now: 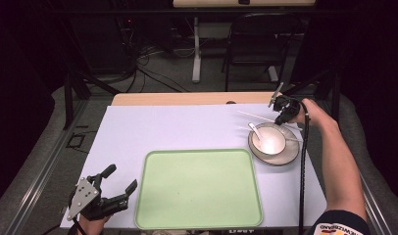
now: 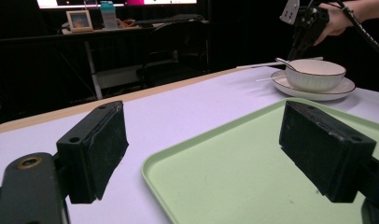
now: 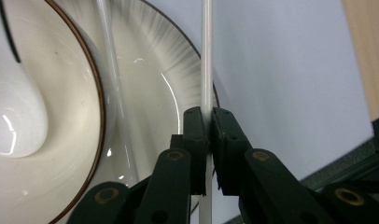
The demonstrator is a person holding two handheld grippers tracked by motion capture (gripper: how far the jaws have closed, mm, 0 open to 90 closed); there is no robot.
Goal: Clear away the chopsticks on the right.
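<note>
At the right of the high view, past the middle of the frame, the right gripper hangs over the far edge of a plate with a bowl sitting on it. In the right gripper view its two black jaws are pinched tight on a thin white chopstick, which runs straight up the middle of the frame from between the pads. The stick passes over the plate's rim, with the purple-white tablecloth to its right. A second chopstick lies to the left of the held one, slanting across the plate beside the bowl's brown-edged rim. A white spoon rests inside the bowl at the left edge of that frame.

In the high view the held chopstick shows as a pale line reaching left from the gripper, above the bowl, and the spoon's handle pokes up from the bowl's left side.

The left gripper sits at the lower left of the high view, just beside the left edge of a pale green tray. Its jaws stand wide apart with nothing between them; in the left gripper view one jaw hangs over the tablecloth and the other over the tray. The bowl and plate sit at the upper right of that frame, with the right gripper above them.
</note>
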